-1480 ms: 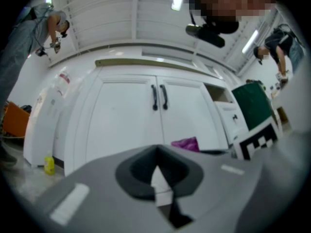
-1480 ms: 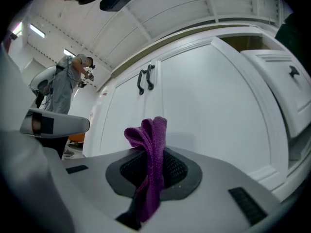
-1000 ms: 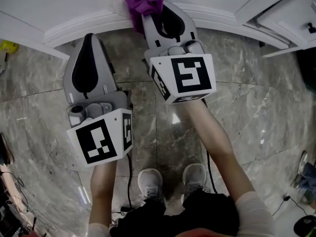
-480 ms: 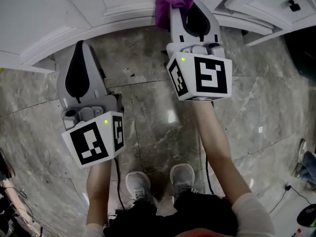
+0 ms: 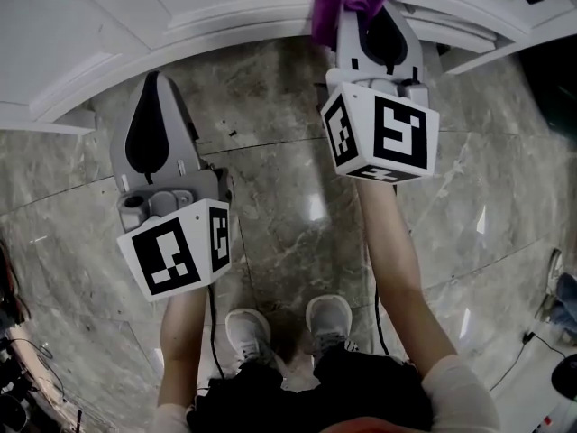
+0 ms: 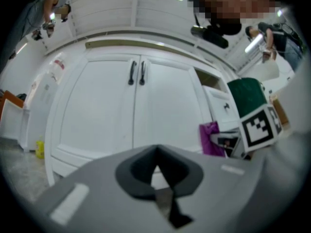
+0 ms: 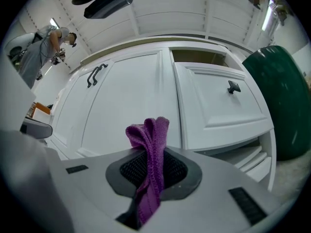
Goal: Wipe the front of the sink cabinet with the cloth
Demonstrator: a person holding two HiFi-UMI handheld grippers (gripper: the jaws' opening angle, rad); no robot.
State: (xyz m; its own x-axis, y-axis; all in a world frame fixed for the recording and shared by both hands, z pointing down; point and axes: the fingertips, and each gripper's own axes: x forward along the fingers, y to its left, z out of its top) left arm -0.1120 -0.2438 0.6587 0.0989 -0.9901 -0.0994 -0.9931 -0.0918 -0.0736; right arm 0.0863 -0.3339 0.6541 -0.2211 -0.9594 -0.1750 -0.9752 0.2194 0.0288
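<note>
Step in hand: wiping looks to be under way or just about to start; the right tongs [image 7: 151, 171] are brought up to the white cabinet door [image 7: 131, 96] with the cloth leading.
Right tongs: pinching the purple cloth [image 7: 148, 144], which runs down through the jaws, with a folded bunch sticking out past the tips.
Where the cloth is: straight ahead of the right tongs' tips, in front of the door's right edge and just left of the pulled-out drawer [image 7: 223, 101]. Whether it presses on the paint cannot be told.
Left tongs: the left tongs [image 6: 158, 178] are pressed together with nothing between them, aimed at the double doors and their dark handles [image 6: 136, 73], well short of the cabinet.
Arms: right forearm reaches far forward, its marker cube up; left forearm hangs back and lower, over the marble floor [image 5: 288, 215], to the right tongs' left.
Next move calls for: in my judgement, pushing the bunch flat against the door and sweeping it across the panel with a firm pinch, so the cloth does not slip out.
Watch: the open drawer sits close on the right tongs' right and could catch a wide stroke.
</note>
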